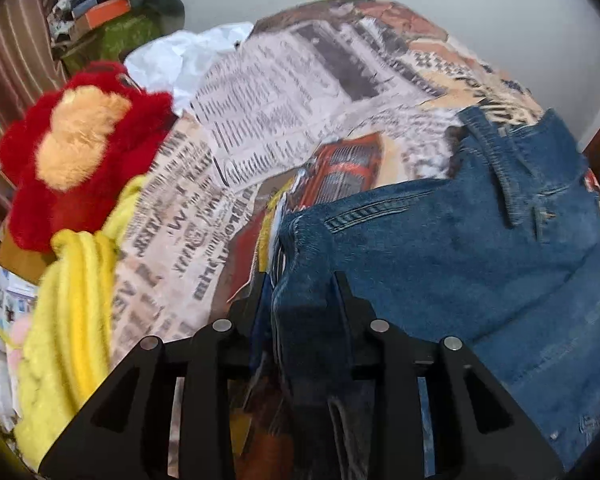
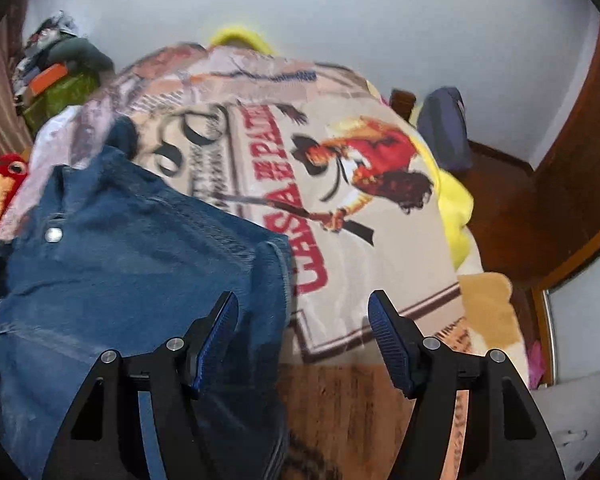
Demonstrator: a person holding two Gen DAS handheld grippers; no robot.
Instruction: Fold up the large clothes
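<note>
A pair of blue jeans (image 1: 440, 260) lies on a bed covered by a blanket printed with newspaper and poster pictures (image 1: 260, 100). My left gripper (image 1: 300, 292) stands over the jeans' left folded edge. That denim fold sits between its narrowly parted jaws, and the pads do not visibly press on it. In the right wrist view the jeans (image 2: 120, 260) show a metal waist button at the upper left. My right gripper (image 2: 302, 312) is open wide at their right edge. Its left finger is over the denim and its right finger over the printed blanket (image 2: 340, 200).
A red and orange plush toy (image 1: 80, 148) and a yellow fleece (image 1: 72, 320) crowd the bed's left side, with white cloth (image 1: 180, 52) and a green bag (image 1: 128, 32) behind. Right of the bed are dark wooden furniture (image 2: 560, 200) and a blue bag (image 2: 446, 128).
</note>
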